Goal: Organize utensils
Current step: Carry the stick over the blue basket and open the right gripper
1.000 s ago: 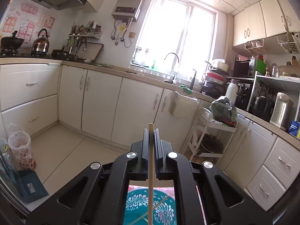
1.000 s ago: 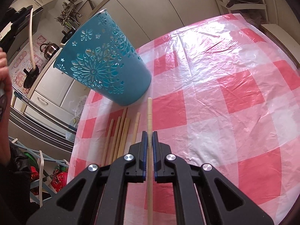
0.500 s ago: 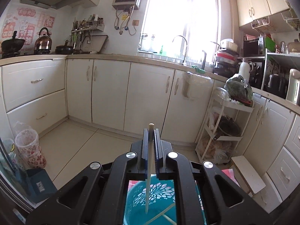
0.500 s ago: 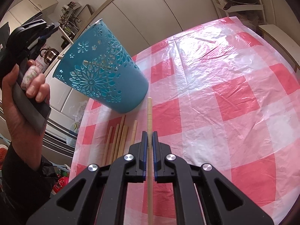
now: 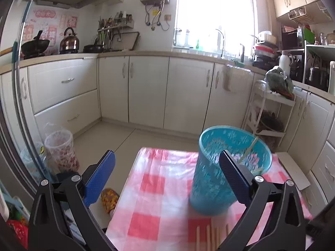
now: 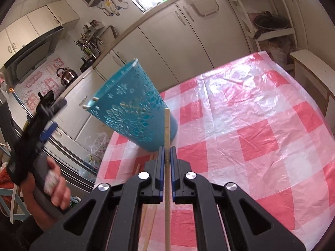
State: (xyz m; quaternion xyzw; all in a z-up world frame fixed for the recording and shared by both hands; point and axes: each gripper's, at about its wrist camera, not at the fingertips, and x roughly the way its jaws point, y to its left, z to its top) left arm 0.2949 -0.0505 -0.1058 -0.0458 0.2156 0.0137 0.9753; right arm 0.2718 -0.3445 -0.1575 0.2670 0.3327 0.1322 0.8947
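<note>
A teal perforated holder (image 5: 226, 167) stands on the red-and-white checked tablecloth (image 5: 159, 205), with chopsticks (image 5: 249, 148) leaning inside it. My left gripper (image 5: 167, 175) is wide open and empty, to the left of and slightly behind the holder. Several loose chopsticks (image 5: 211, 238) lie on the cloth in front of the holder. In the right wrist view the holder (image 6: 134, 108) stands ahead on the left. My right gripper (image 6: 166, 156) is shut on one wooden chopstick (image 6: 166, 138), lifted above the cloth. The left gripper also shows in the right wrist view (image 6: 47, 115), held by a hand.
Kitchen cabinets (image 5: 146, 90) and a wire rack (image 5: 270, 115) stand beyond the table. A lined bin (image 5: 60, 148) sits on the floor to the left. A white stool (image 6: 314, 67) stands by the table's far right edge. More chopsticks (image 6: 150, 219) lie under my right gripper.
My left gripper has opened and let its chopstick go into the holder, then drawn back to the left. My right gripper has lifted its chopstick and moved nearer the holder.
</note>
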